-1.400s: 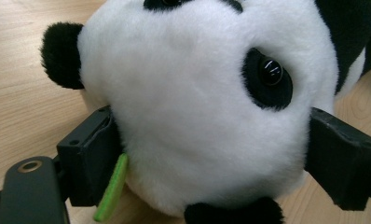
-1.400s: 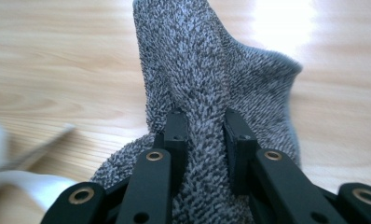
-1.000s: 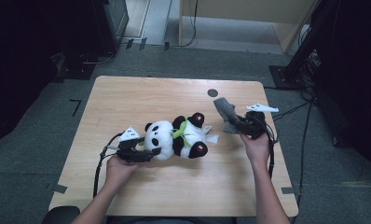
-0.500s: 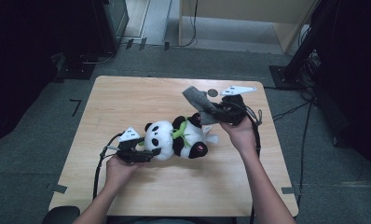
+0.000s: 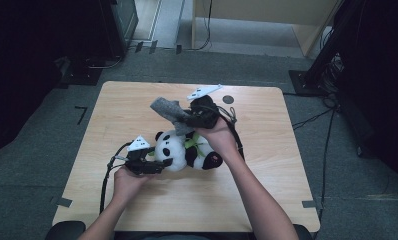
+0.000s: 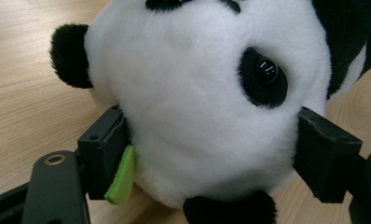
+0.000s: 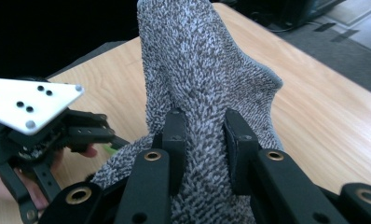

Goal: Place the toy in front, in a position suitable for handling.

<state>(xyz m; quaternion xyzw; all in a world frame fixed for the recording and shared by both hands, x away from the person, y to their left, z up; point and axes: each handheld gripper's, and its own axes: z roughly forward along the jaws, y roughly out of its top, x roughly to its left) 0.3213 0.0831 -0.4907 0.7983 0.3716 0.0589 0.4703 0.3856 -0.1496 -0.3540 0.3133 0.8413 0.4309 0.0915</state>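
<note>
A black-and-white panda plush (image 5: pixel 197 150) lies on the wooden table (image 5: pixel 267 175) near its middle. My left gripper (image 5: pixel 157 164) is shut on the panda's white head (image 6: pixel 197 102), one black jaw pressing each side, with a green felt tab (image 6: pixel 120 177) by the left jaw. My right gripper (image 5: pixel 187 120) hangs just above and behind the panda, shut on a grey knitted cloth (image 5: pixel 168 109). In the right gripper view both jaws pinch the grey cloth (image 7: pixel 197 60), which stands up between them at the right gripper (image 7: pixel 204 128).
A small dark round mark (image 5: pixel 228 99) sits near the table's far edge. Black cables (image 5: pixel 107 175) trail from both grippers across the tabletop. Bare wood lies to the right and along the front. Dark equipment stands on the floor around the table.
My right gripper has carried the grey cloth from the table's right side leftward and upward to above the panda. The left gripper and the panda have stayed put.
</note>
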